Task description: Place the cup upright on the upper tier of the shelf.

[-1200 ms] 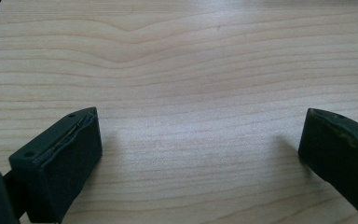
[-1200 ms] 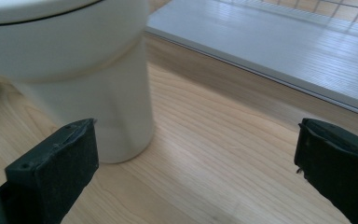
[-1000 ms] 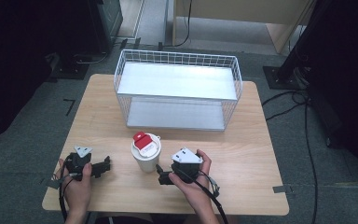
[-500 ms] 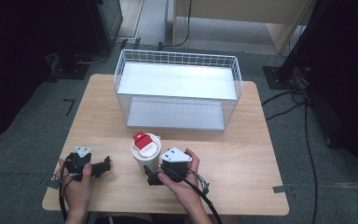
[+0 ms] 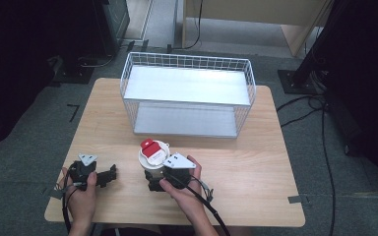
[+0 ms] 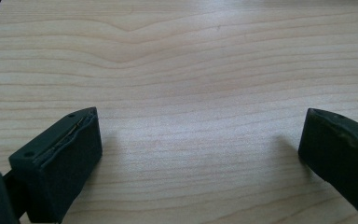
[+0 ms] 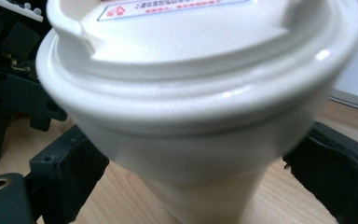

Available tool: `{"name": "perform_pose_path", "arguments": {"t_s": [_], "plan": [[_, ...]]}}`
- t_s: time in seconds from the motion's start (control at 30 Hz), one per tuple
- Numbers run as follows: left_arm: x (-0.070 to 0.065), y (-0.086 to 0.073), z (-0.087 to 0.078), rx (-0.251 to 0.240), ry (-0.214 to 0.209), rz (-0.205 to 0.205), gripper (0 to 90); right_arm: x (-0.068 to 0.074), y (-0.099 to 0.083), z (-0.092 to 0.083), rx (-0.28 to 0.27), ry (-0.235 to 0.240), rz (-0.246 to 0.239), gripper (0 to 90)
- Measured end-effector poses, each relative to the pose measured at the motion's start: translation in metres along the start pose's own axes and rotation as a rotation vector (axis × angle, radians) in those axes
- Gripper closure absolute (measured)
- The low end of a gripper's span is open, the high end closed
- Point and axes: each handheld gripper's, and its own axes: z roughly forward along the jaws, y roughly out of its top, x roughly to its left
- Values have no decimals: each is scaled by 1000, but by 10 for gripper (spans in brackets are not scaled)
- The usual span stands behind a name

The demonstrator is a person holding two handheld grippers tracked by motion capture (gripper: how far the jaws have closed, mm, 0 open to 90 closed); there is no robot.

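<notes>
A white paper cup (image 5: pixel 153 153) with a white lid and a red label stands on the wooden table (image 5: pixel 256 162) near the front middle. My right gripper (image 5: pixel 153 181) is at its near side, open. In the right gripper view the cup (image 7: pixel 200 93) stands close up between the two black jaws, which sit on either side of its lower body with a gap on each side; the right gripper (image 7: pixel 205 179) is not closed on it. My left gripper (image 5: pixel 106 176) rests at the front left, open over bare wood (image 6: pixel 200 154), to the left of the cup.
A white wire basket (image 5: pixel 187 56) with a pale floor stands at the back middle of the table. Black stands and cables lie on the grey floor around the table. The other gripper's black body (image 7: pixel 9 70) shows behind the cup.
My right gripper has slid left towards the cup, and its jaws now straddle the cup's base. The left gripper and the cup have stayed put.
</notes>
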Motion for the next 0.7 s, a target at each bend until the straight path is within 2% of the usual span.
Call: {"name": "perform_pose_path", "arguments": {"t_s": [0.37,0.57,0.7], "plan": [[0,0,0,0,0,0,0,1,-2,13,-43,-11,-9,67],[0,0,0,0,0,0,0,1,-5,18,-71,-4,21,56],[0,0,0,0,0,0,0,2,-6,19,-88,-15,17,64]]}}
